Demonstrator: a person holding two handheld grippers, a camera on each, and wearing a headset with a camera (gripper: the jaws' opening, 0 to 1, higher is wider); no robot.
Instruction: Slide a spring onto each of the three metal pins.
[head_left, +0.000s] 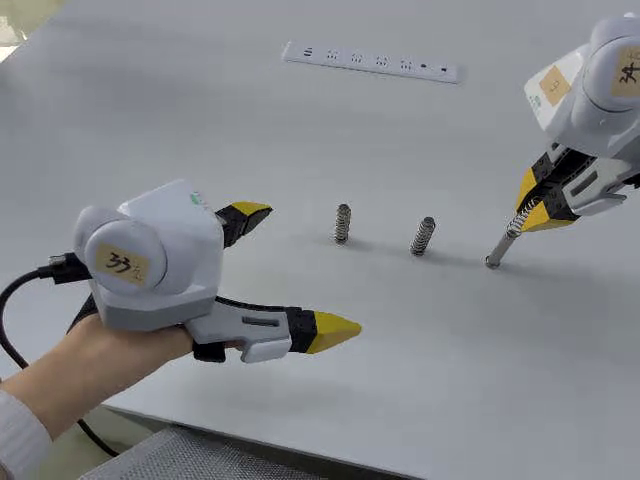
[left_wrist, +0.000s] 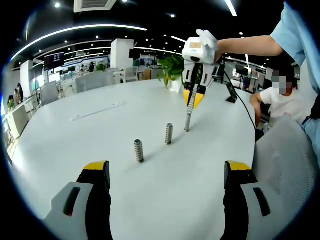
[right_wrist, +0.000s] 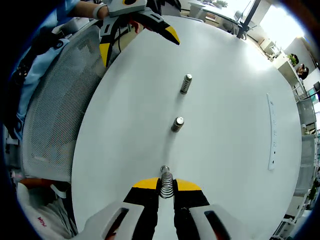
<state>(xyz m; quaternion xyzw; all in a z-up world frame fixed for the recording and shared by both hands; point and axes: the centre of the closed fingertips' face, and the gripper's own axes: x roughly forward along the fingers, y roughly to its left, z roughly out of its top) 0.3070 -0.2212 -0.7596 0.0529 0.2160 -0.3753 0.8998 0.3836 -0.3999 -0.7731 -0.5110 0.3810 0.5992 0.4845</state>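
Left gripper (head_left: 300, 268): low over the near left of the table (head_left: 300, 130), jaws spread wide with nothing between them; we judge it idle.
Left spring (head_left: 342, 223): stands upright on the table around the left pin (right_wrist: 187, 77), whose head shows at the spring's top in the right gripper view; we count this one done.
Power strip (head_left: 370, 60): lies on the far side of the table, well apart from the work.
Middle spring (head_left: 423, 236): near the left spring but apart from it, leaning a little, around the middle pin (right_wrist: 179, 120); we count this one done too.
Third pin (head_left: 493, 257): right of the other two, foot on the table, lower shaft bare; in the head view it leans towards the right gripper.
Third spring (head_left: 518, 218): around the upper part of the third pin, not yet down at the table.
Right gripper (head_left: 535, 203): above and right of the third pin, jaws pinching the third spring.
Done: two of three, by our reckoning.
Left to do: we have to slide the third spring down the bare shaft and release it.
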